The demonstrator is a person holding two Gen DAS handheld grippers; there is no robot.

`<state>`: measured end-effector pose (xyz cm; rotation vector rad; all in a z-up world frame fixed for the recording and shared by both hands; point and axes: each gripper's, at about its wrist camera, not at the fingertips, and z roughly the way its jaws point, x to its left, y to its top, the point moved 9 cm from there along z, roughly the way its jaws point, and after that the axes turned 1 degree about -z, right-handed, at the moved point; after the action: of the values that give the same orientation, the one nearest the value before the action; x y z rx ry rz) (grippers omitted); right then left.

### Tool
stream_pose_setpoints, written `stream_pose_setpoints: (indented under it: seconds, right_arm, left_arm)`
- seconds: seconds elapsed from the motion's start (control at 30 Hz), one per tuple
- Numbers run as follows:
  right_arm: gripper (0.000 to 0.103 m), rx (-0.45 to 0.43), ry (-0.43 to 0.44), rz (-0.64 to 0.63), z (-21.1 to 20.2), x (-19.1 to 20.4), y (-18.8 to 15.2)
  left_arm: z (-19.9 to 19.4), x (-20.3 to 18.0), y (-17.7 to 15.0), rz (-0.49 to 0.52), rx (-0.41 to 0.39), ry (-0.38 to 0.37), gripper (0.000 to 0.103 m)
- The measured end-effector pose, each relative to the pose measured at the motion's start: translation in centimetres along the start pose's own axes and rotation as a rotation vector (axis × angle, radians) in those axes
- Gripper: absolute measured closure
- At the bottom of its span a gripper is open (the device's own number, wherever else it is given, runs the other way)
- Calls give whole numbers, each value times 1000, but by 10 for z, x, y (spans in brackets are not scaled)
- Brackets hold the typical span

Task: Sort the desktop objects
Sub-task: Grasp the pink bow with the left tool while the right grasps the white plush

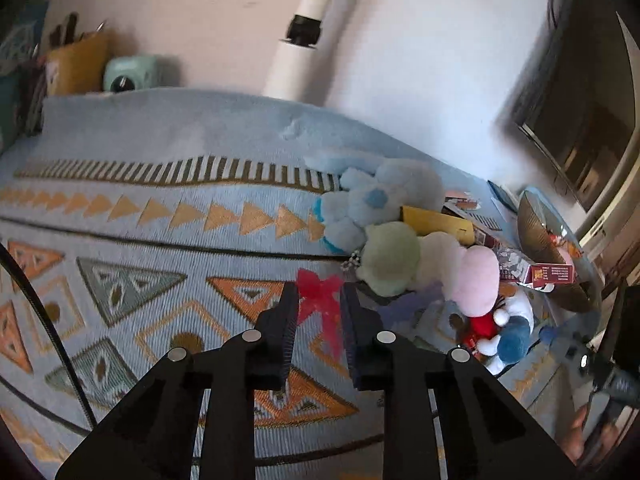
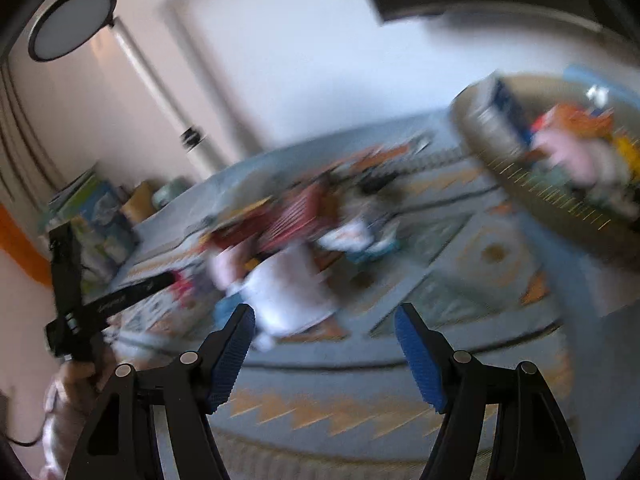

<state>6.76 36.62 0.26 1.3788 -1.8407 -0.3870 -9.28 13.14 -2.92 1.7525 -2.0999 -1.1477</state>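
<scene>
left wrist view: the left tool (image 1: 319,300) hangs released over the patterned cloth (image 1: 160,160), a red bow (image 1: 320,292) showing in the gap between its fingers, contact unclear. plush toys (image 1: 400,248) pile toward the bench's right edge beside a tilted basket (image 1: 540,248).

right wrist view: heavily blurred. the right tool (image 2: 324,324) gapes wide, released; the toy pile (image 2: 288,272) smears mid-bench, and the basket (image 2: 520,168) is cut off at the right.

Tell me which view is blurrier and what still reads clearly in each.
Right wrist view: heavy motion smear, toys and basket streaked, only the right hand-held gripper sharp. Left wrist view: mild softness, plush pile and rug readable, fisheye bending the edges.
</scene>
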Motion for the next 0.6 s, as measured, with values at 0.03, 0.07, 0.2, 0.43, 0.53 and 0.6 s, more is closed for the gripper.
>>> stream_pose_setpoints:
  seconds: [0.03,0.07,0.2,0.43,0.53,0.6]
  right_arm:
    - [32,25,14,-13,3,8,-3]
    - [32,52,9,-33,8,17,-6]
    - [32,122,-45,-45,29,33,-7]
    - [22,168,76,228,57,37,6]
    - [20,184,4,232,69,33,8]
    - [22,142,-30,191,72,36,13]
  left_arm:
    - [4,1,-4,-4,15,6,85]
    - [5,0,-6,4,26,9,85]
    - [-1,-11,-8,51,6,5,85]
    - [-1,-11,-8,67,3,17,84]
    - [-3,-1,-3,18,-21,46,66]
    - [-1,6,-2,-9,-21,69,54]
